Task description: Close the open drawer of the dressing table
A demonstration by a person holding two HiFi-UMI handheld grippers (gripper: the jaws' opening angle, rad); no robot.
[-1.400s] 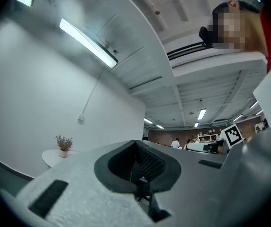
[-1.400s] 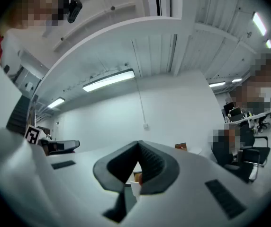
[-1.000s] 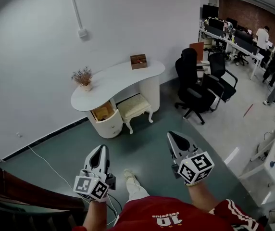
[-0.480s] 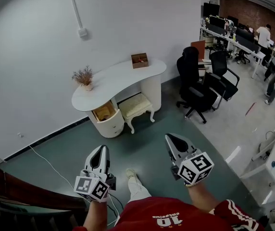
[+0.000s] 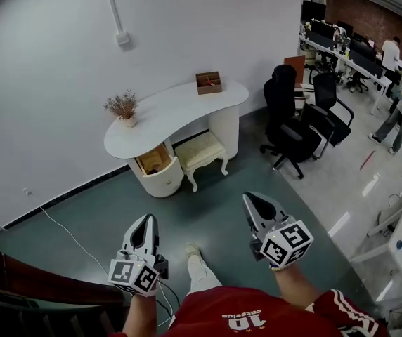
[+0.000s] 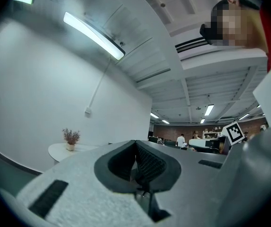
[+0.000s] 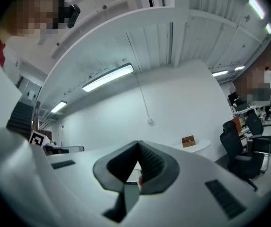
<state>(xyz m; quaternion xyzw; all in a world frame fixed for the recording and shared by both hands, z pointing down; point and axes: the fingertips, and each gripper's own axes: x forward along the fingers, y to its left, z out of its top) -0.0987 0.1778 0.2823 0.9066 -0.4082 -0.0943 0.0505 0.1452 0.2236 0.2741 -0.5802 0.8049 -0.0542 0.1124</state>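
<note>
Over the last second the dressing table (image 5: 180, 107) has grown slightly in the head view and its top now spreads a little further to the right, while both grippers hold nearly the same place at the bottom of the view. I read this as an approach under way: I am walking the rig toward the table, not yet working on it. The open drawer (image 5: 155, 161) has not changed. It is the upper drawer of the rounded pedestal at the table's left end, and it stands pulled out with its wooden inside showing, just left of the cushioned stool (image 5: 199, 152) tucked under the top. The left gripper (image 5: 145, 220) is clenched on nothing; its own view shows the two ribbed pads meeting at the tips with no object between them. The right gripper (image 5: 251, 199) is likewise closed and empty, tips together. Both point toward the table but remain well apart from it, with bare floor (image 5: 208, 202) between. For the task, nothing is done yet: the drawer front remains out of reach. My judgement is that the approach must continue until one closed gripper can be set flat against the drawer front and pushed toward the pedestal; closed jaws suit that push.
</note>
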